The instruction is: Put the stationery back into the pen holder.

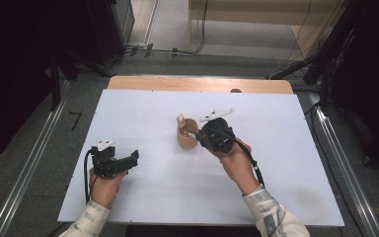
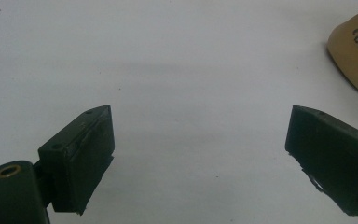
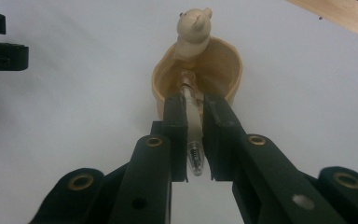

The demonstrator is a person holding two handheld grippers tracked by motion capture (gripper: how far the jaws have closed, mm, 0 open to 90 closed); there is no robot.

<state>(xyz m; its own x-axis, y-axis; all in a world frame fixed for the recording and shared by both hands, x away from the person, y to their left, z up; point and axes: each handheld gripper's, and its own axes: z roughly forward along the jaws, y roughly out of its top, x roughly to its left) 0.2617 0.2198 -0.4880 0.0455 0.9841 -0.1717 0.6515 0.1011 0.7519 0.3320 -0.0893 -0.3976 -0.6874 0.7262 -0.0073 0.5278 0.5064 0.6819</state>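
Observation:
A tan cup (image 1: 186,135) with a small bear figure (image 3: 194,22) on its rim stands near the middle of the white table. My right gripper (image 3: 195,105) is shut on a clear pen (image 3: 194,140); the pen's far end reaches down into the cup (image 3: 219,70). In the high view the right gripper (image 1: 201,134) sits at the cup's right side. My left gripper (image 1: 134,157) rests at the table's left, well apart from the cup, its jaws wide open over bare table (image 2: 199,126). The cup's edge with dark lettering (image 2: 356,51) shows at the upper right of the left gripper view.
The white table top (image 1: 276,163) has a wooden strip (image 1: 197,84) along its far edge. Dark equipment and cables stand on the floor beyond and to both sides. Metal rails run along the floor left and right.

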